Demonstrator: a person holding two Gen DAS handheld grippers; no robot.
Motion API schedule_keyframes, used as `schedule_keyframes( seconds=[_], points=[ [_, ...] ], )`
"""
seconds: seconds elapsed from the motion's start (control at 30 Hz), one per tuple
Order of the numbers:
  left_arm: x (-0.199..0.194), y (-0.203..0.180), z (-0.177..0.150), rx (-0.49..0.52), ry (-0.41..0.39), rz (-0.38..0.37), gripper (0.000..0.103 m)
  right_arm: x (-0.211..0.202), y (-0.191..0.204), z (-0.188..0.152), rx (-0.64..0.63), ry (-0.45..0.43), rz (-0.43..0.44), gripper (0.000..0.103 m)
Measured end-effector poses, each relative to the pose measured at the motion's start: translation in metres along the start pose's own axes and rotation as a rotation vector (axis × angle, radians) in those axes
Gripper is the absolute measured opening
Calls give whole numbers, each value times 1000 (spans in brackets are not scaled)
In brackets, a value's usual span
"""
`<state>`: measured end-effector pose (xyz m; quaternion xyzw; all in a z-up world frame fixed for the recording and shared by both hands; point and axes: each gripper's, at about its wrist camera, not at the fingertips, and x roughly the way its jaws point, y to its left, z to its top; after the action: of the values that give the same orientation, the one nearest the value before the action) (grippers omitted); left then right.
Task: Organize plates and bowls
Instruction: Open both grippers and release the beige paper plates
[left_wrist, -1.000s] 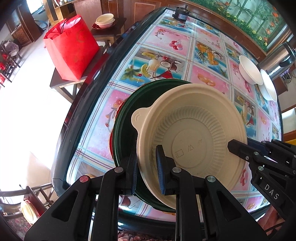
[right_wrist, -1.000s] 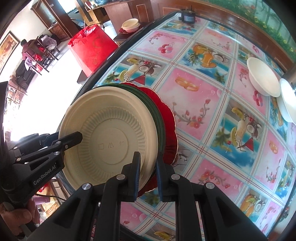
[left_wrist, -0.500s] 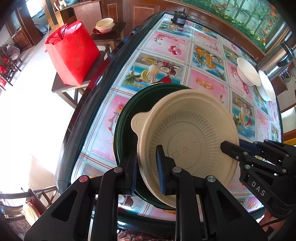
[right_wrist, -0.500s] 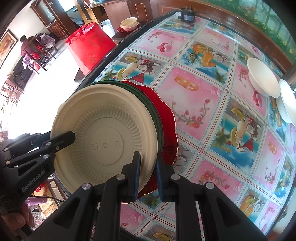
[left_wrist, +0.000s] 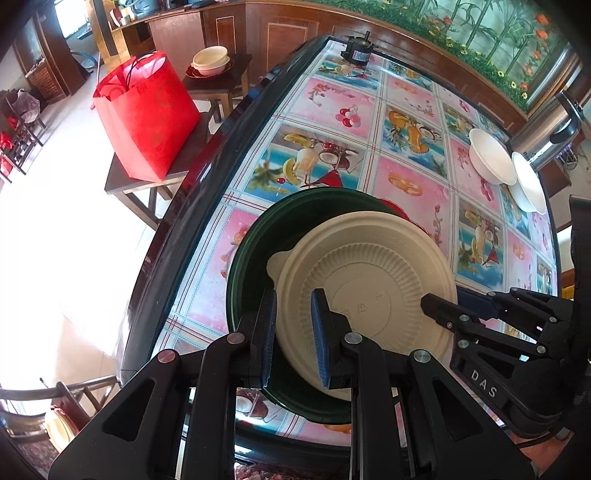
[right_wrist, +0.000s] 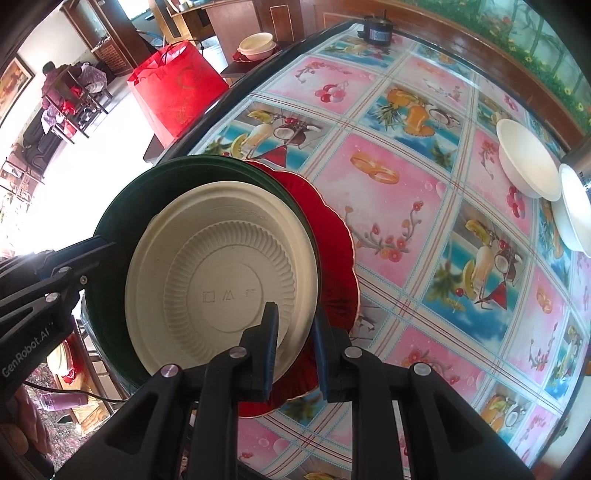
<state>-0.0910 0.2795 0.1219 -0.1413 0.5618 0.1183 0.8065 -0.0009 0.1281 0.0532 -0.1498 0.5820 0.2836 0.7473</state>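
A cream plate (left_wrist: 365, 280) is held bottom-up and tilted above a dark green plate (left_wrist: 280, 229), which lies on a red scalloped plate (right_wrist: 336, 258) near the table's front edge. My left gripper (left_wrist: 293, 336) is shut on the cream plate's left rim. My right gripper (right_wrist: 293, 347) is shut on its right rim; the plate also shows in the right wrist view (right_wrist: 221, 280). Each gripper appears in the other's view: the right one (left_wrist: 436, 306) and the left one (right_wrist: 107, 243).
Two white bowls (left_wrist: 491, 162) (left_wrist: 530, 182) sit at the table's far right beside a steel kettle (left_wrist: 546, 129). A small black motor (left_wrist: 356, 51) stands at the far edge. A red bag (left_wrist: 146, 114) rests on a stool left of the table; a cream bowl (left_wrist: 210, 61) sits on another.
Both grippers have lifted the cream plate and pulled it back toward the cameras, so more of the green and red plates shows. Both grips are unchanged.
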Motion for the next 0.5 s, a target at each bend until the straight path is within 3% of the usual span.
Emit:
schedule_keyframes(
  seconds=[0.1,0.17,0.43,0.5],
  points=[
    [2,-2,2,1,1,-4,18,-5,2,1,0,-14,18,36],
    [2,-2,2,-1,3,-9,18,-11,3,1,-5,-33,10,54],
    [1,-14,7,10,-7,-25,18,-40,-12,-2,37,-98,19,57],
    [1,-19,8,15,-12,-30,23,-45,-17,-4,53,-111,18,60]
  ],
)
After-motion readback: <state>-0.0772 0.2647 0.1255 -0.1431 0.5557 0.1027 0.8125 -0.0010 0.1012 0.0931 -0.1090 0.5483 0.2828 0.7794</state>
